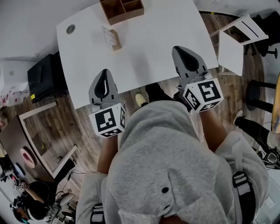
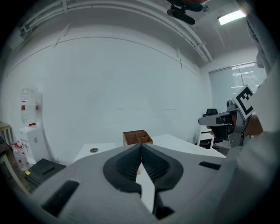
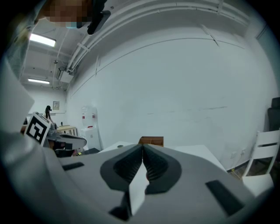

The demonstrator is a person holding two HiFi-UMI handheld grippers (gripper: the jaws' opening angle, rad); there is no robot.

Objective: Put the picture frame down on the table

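With the left tool point(image 1: 105, 75) and right tool point(image 1: 183, 53) both pinched together, empty, over the counter's point(image 1: 153, 48) near edge, reaching unopened could topple the picture frame point(image 1: 113, 38) standing toward its far-left corner.

The white table point(image 1: 153, 48) extends ahead of both grippers, its near edge passing beneath the left gripper point(image 1: 105, 73) and the right gripper point(image 1: 179, 50) in the head view. A small picture frame point(image 1: 112, 38) with a wooden edge sits on it ahead of the left gripper, slightly to that gripper's right and well apart from it; whether it stands or lies flat cannot be told. An open wooden compartment box point(image 1: 121, 8) sits at the far edge beyond the frame, and a round grey grommet point(image 1: 70, 29) is set in the top ahead and left of the left gripper.
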